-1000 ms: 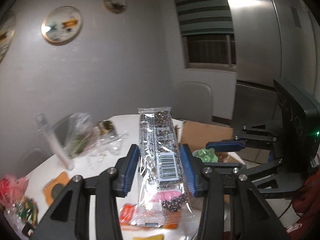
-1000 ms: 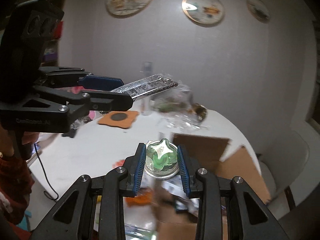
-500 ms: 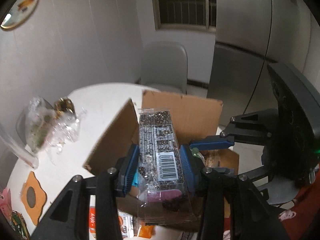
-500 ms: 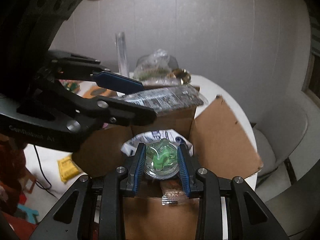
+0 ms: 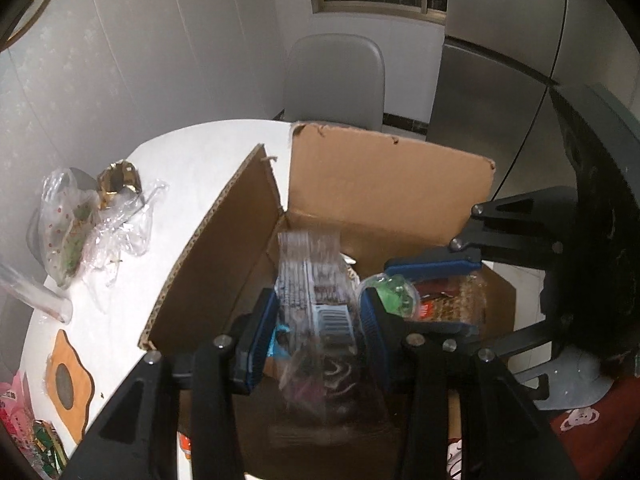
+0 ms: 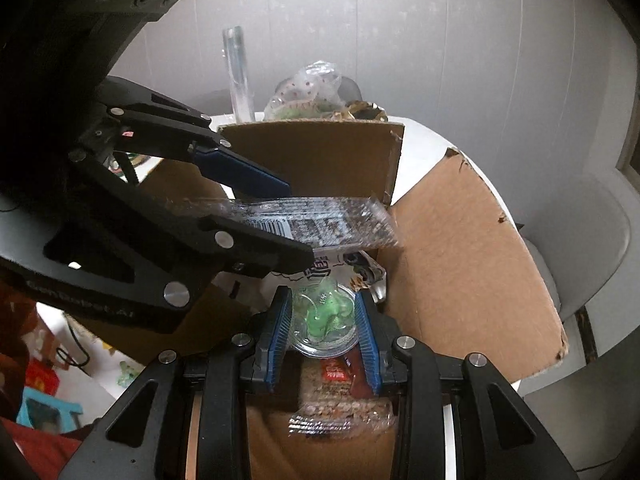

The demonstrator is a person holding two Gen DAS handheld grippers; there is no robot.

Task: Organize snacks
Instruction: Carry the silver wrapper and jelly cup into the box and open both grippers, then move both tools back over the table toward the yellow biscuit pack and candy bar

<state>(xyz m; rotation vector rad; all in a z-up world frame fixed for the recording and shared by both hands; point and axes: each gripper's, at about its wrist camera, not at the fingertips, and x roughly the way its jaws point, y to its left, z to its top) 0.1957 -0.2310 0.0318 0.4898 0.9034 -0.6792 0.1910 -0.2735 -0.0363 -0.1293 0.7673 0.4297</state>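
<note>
Black tongs [image 5: 316, 332], blue ribbed pads [image 6: 280, 340], silver screws

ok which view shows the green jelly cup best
The right wrist view: the green jelly cup sits centred between the right gripper pads, lid facing the camera. The left wrist view catches only part of it, beside the barcode snack pack.

Open cardboard box [image 5: 384, 196] on round table [image 5: 192, 160], flaps up. Chair [image 5: 334, 80] behind table. Plastic bags [image 5: 76, 220] on table left of box; coaster [image 5: 66, 384] nearer, same side. Snack packets [image 6: 340, 392] inside box.
</note>
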